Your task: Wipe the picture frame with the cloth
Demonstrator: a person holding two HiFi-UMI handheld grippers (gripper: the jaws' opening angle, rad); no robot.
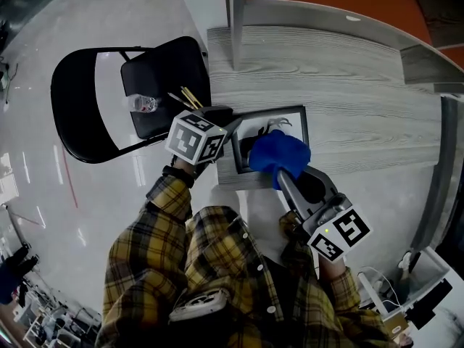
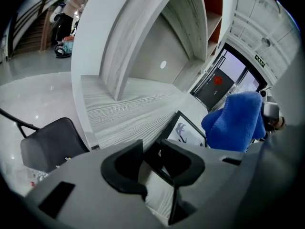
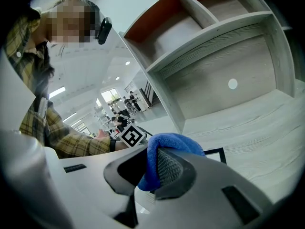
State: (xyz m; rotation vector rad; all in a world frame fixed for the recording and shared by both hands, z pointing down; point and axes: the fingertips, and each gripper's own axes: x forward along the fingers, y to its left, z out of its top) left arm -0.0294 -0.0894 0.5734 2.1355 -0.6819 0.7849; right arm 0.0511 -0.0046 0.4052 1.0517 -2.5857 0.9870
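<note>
Lying flat near the front edge of the pale grey wood-grain tabletop (image 1: 355,85) is the rectangular picture frame (image 1: 288,125), a thin black rim round a white sheet with a dark drawing. A fluffy, bunched bright-blue cloth (image 1: 280,154) sits over the frame's near right part and hides some of it. The right gripper (image 3: 150,168) is clamped on a fold of this cloth, its ribbed grey pad pressed into the pile. The left gripper (image 2: 151,151) has its smooth black jaws apart, and the frame's near left corner shows in the gap between them; whether the pads touch the rim cannot be told. An upright grey panel (image 1: 235,17) rises from the tabletop behind the frame, with an orange-backed shelf compartment (image 3: 157,25) above. Left of the tabletop, on the glossy pale floor (image 1: 43,180), stands a black folding chair (image 1: 167,67) carrying a clear plastic bottle (image 1: 145,104) and a few thin wooden sticks (image 1: 190,97).
</note>
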